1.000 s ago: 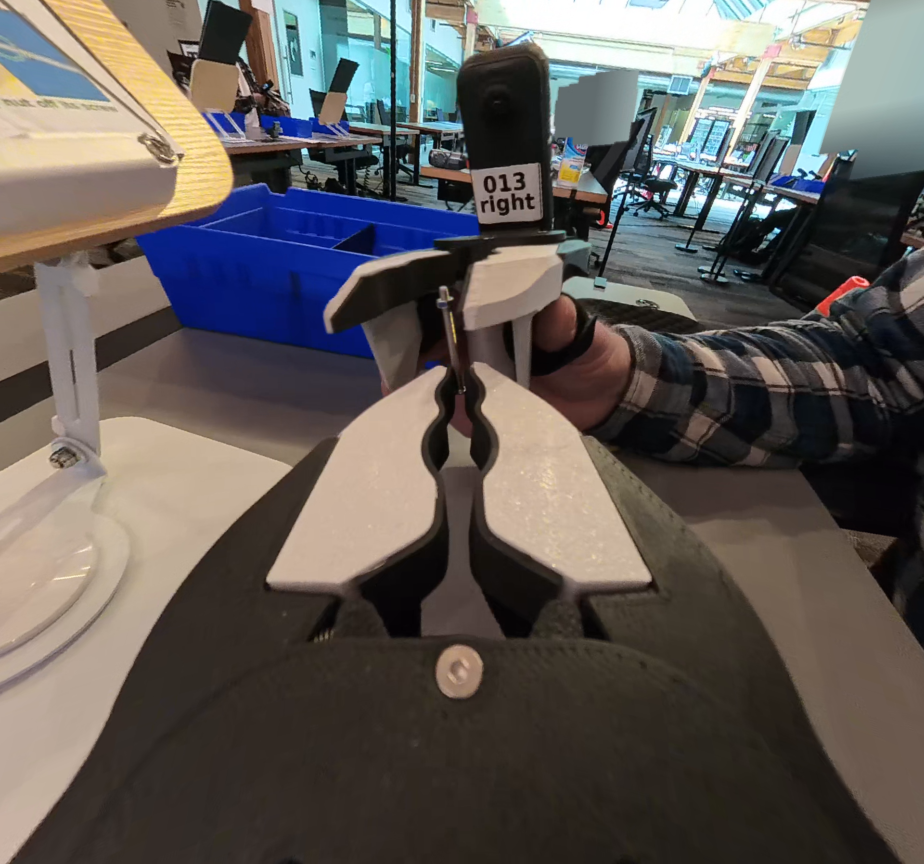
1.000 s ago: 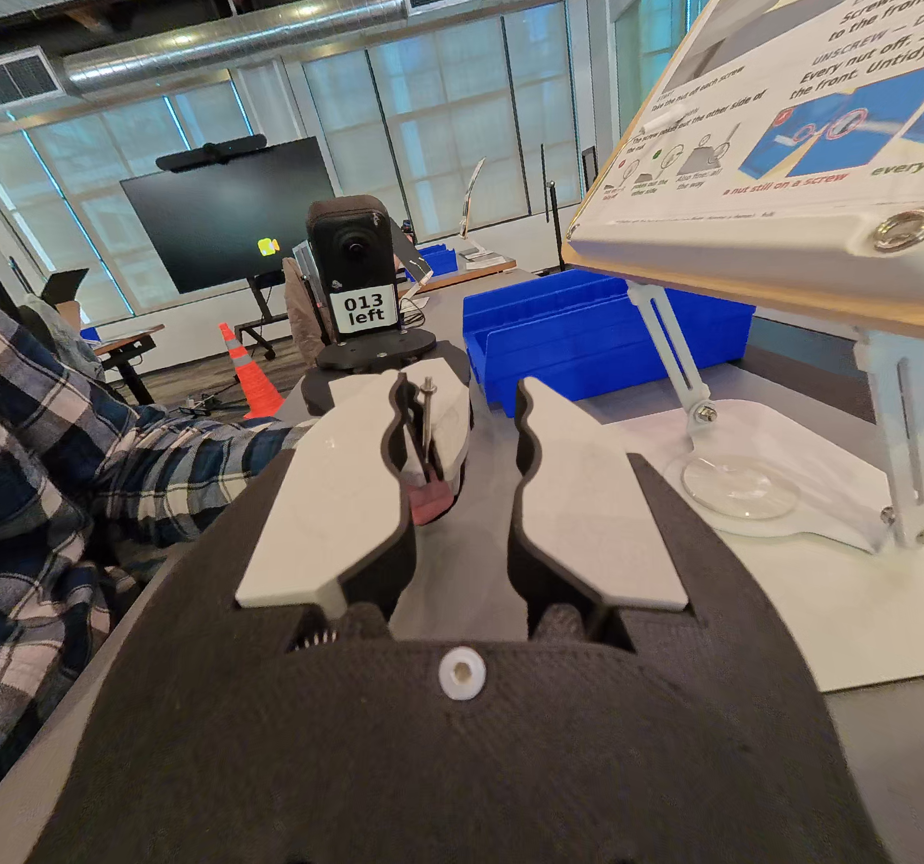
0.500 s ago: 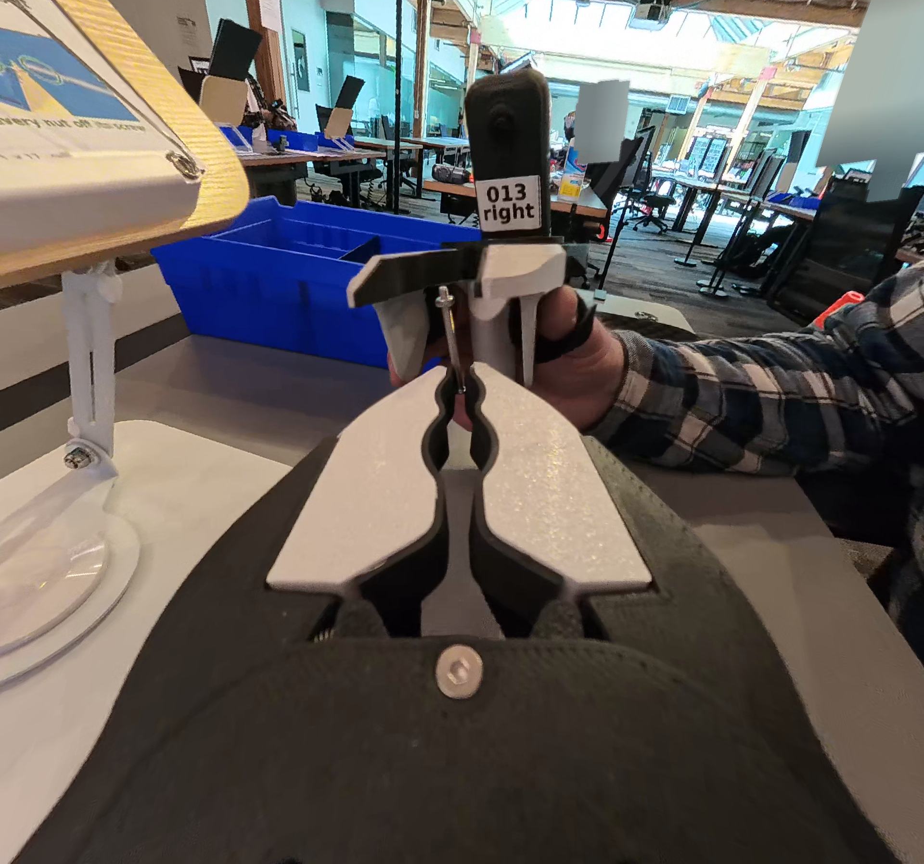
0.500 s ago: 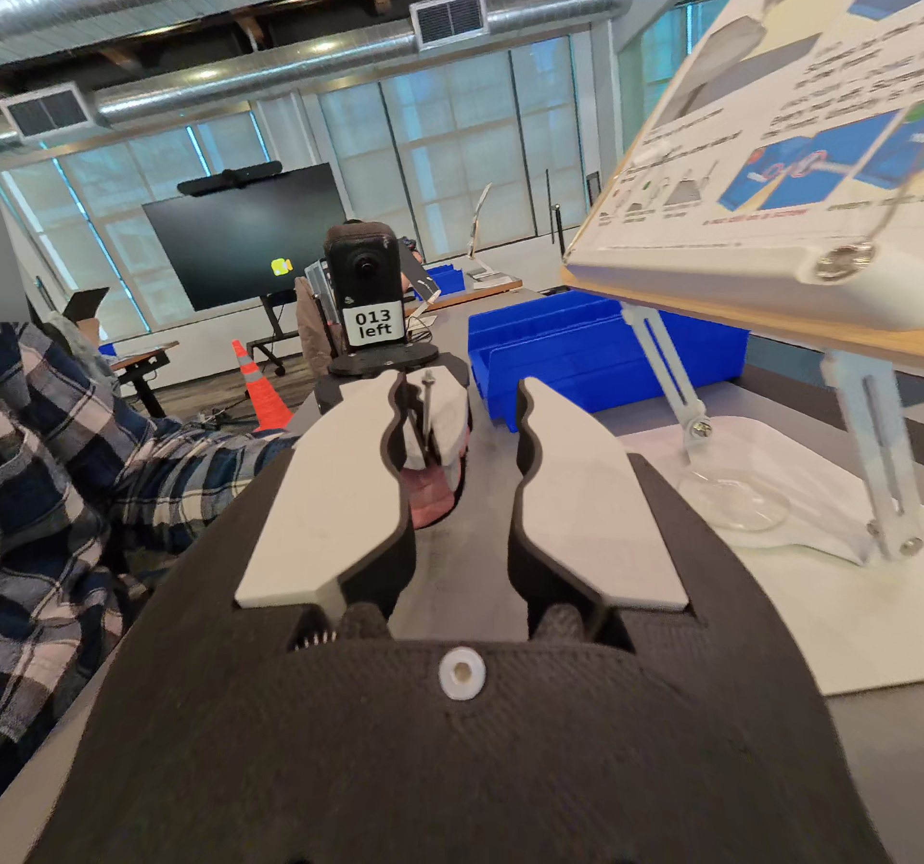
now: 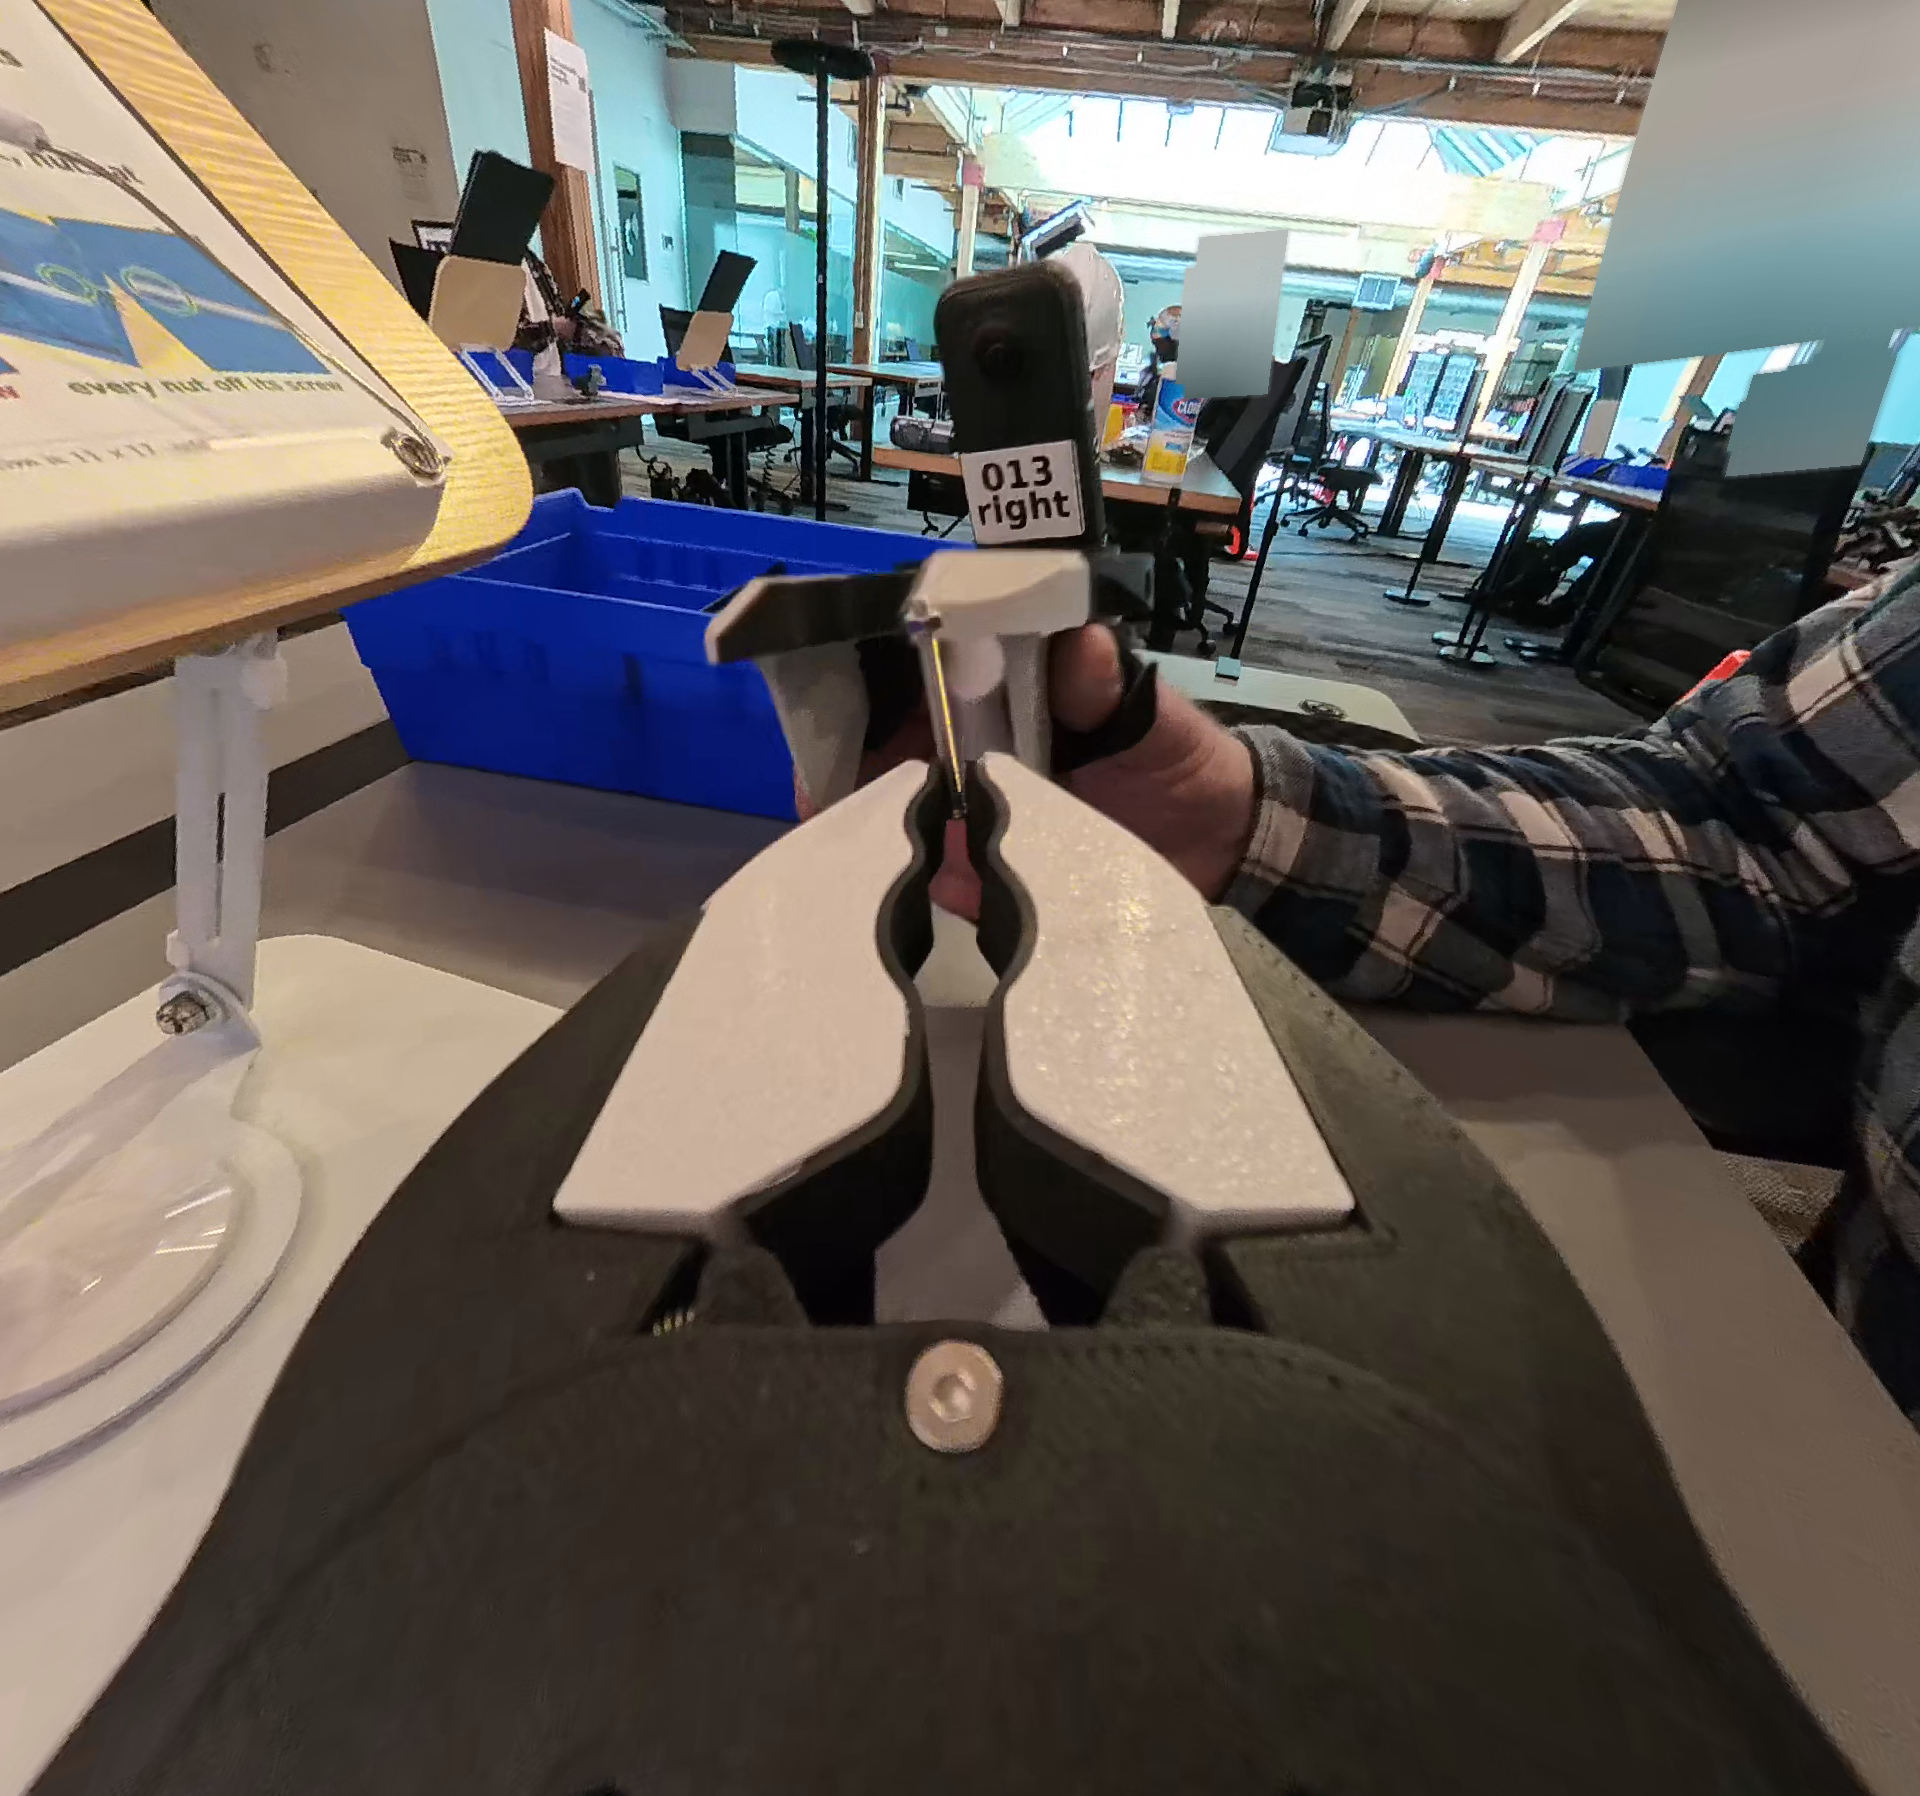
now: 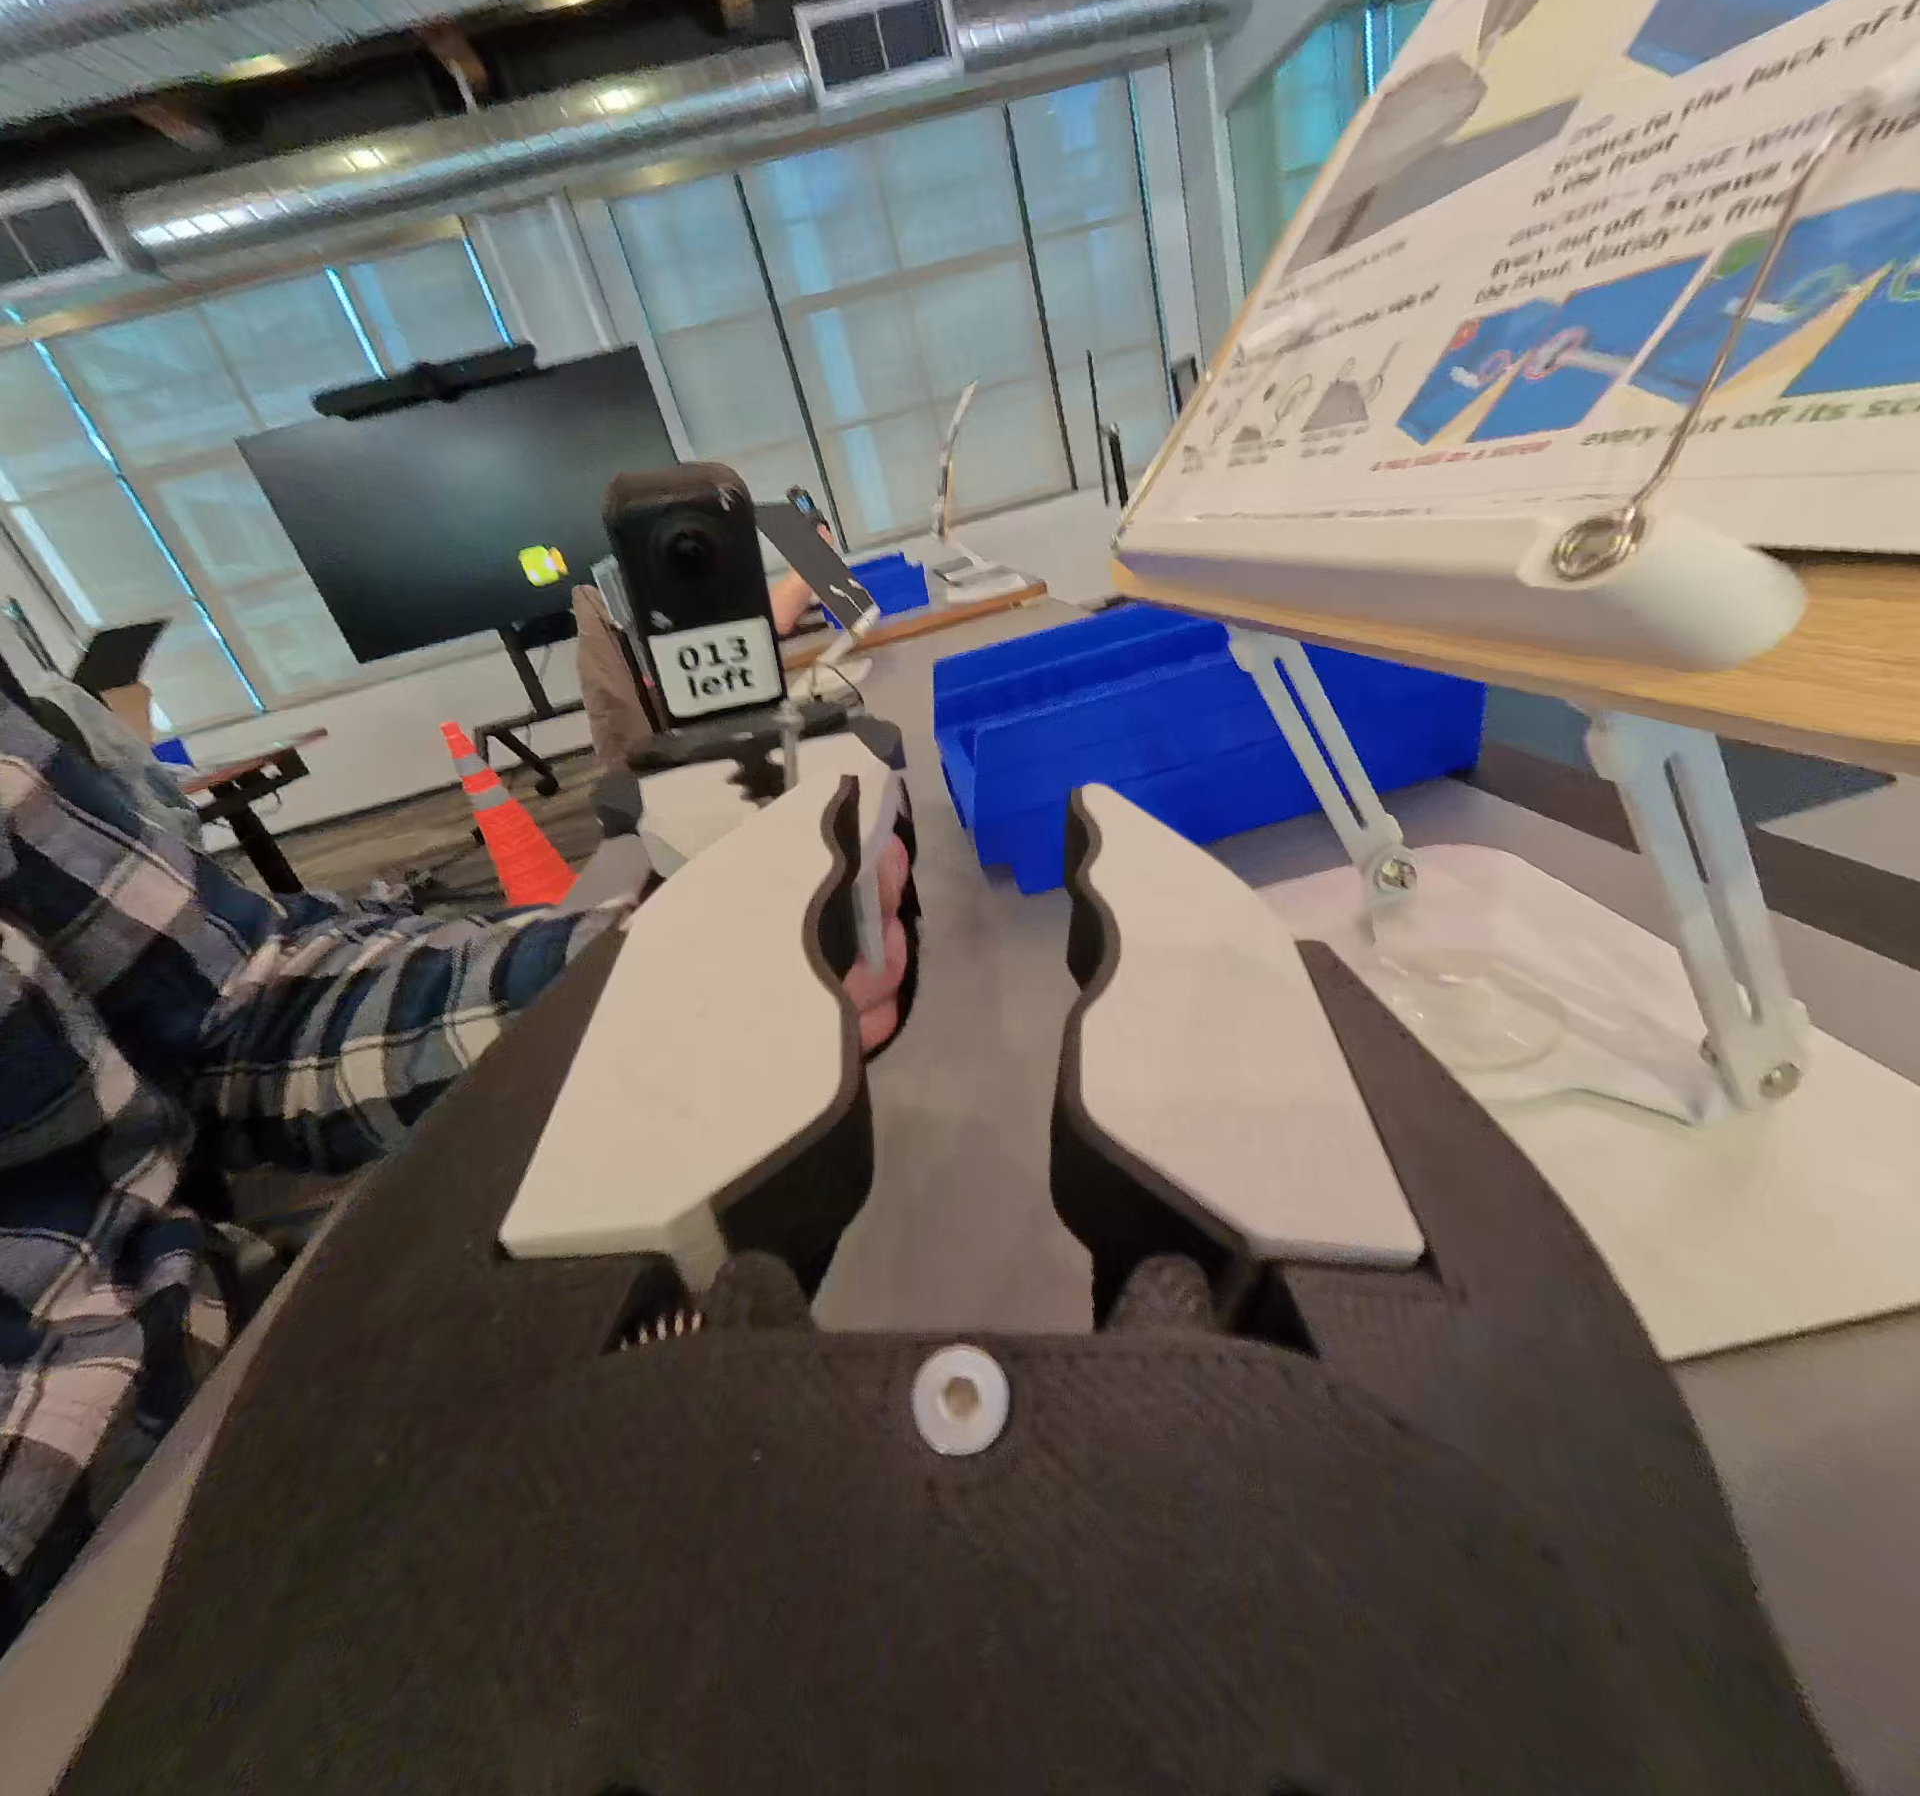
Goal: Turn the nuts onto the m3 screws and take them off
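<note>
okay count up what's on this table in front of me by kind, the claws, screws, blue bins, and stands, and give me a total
Claws: 2, the left claw shut on the screw, the right claw open with nothing between its fingers.
Screws: 1, a thin metal screw standing up from the left claw's tips.
Blue bins: 1, the blue bin behind the claws.
Stands: 1, the tilted sheet stand.
Total: 5.

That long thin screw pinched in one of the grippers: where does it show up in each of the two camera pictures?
Left wrist view: the screw stands upright at centre, its lower end pinched in the left gripper.
Right wrist view: the screw is left of centre, under the black camera.
Shared landmark: the blue bin.
</note>
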The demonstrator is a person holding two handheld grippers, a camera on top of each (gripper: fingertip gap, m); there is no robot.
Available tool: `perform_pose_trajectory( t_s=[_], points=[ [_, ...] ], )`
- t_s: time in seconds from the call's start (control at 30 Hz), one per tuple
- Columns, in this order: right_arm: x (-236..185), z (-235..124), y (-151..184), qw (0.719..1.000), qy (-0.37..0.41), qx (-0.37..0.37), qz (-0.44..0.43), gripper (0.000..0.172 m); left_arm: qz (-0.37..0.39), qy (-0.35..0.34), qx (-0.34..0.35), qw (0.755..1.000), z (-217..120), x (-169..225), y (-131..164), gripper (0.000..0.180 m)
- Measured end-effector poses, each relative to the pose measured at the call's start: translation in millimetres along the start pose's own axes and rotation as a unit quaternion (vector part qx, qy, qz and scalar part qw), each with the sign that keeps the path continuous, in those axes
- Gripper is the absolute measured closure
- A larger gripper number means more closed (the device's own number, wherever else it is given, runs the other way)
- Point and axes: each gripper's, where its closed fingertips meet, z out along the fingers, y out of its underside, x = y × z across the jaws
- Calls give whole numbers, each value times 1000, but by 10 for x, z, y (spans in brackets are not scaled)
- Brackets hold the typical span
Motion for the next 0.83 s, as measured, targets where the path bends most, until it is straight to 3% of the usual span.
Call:
perform_pose_trajectory(
  t_s=[0.3,0.63,0.83],
  points=[
    [-250,194,131,999,-41,-23,-17,129,13,6,-24,1000,94,65,107,177],
    [-37,13,14,1000,-5,-5,-12,132,12,3,-12,1000,32,42,37,177],
    [-151,35,-28,999,-32,2,-17,129,13,1,-18,1000,45,31,65,177]
  ],
)
